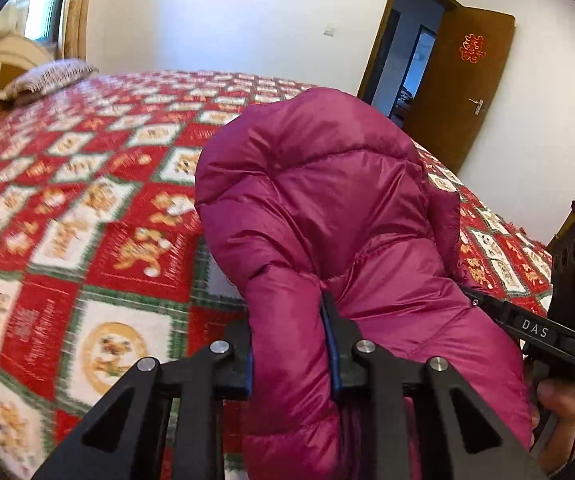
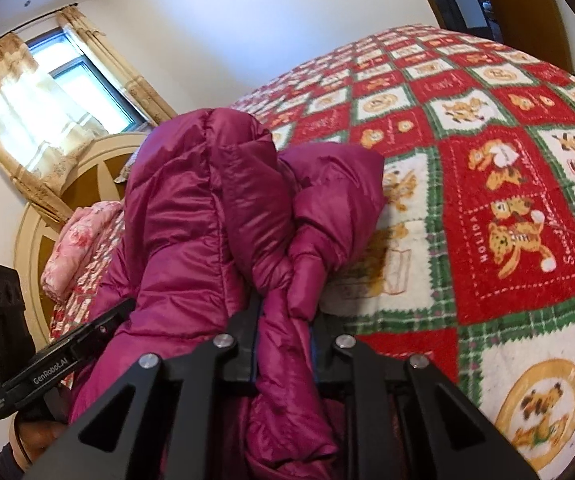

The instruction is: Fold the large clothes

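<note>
Both my grippers clenched on one jacket

Left gripper and right gripper grasp it; bedspread beneath, one door at two o'clock.

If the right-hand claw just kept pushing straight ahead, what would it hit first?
The right gripper is already shut on the magenta puffer jacket, so it would first press into that bunched fabric. Beyond it lies the red patchwork blanket; depth is unclear.
</note>
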Tool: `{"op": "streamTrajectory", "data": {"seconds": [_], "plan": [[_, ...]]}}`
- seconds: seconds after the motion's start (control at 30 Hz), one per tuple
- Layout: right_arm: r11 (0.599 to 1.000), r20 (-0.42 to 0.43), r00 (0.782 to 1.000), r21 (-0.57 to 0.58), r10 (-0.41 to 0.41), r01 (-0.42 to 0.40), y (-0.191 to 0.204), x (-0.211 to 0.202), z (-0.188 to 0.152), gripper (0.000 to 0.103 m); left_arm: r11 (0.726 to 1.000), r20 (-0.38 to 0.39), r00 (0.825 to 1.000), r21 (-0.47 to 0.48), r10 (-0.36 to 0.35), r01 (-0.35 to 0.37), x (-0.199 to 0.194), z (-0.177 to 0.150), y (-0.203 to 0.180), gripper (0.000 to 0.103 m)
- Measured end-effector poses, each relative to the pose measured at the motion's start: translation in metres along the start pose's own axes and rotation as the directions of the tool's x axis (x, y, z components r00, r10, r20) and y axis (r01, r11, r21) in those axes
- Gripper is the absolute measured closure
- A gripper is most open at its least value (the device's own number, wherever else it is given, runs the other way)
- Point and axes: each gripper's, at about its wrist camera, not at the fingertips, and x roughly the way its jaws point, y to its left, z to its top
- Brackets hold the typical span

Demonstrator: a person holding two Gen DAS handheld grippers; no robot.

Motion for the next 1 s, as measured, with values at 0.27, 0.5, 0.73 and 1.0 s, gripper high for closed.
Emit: {"op": "streamTrajectory", "data": {"seconds": [0.27, 0.5, 0.73, 1.0], "plan": [[0.997, 0.002, 0.998, -0.033, 0.066, -0.066, 0.035, 0.003, -0.004, 0.084, 0.999, 0.046, 0.998, -0.002, 0.038, -0.038, -0.039, 0.001, 0.026, 0.077], [0.991, -0.026, 0.995, -0.084, 0.101, -0.103, 0.072, 0.016, -0.007, 0.084, 0.997, 0.071, 0.995, -0.038, 0.067, -0.064, -0.062, -0.004, 0.058, 0.077], [0.980, -0.065, 0.989, -0.143, 0.132, -0.140, 0.110, 0.033, -0.010, 0.084, 0.991, 0.096, 0.989, -0.091, 0.110, -0.101, -0.089, -0.010, 0.095, 0.078], [0.962, -0.116, 0.980, -0.202, 0.161, -0.182, 0.149, 0.060, -0.015, 0.084, 0.977, 0.104, 0.979, -0.144, 0.174, -0.159, -0.110, -0.019, 0.134, 0.078]]}}
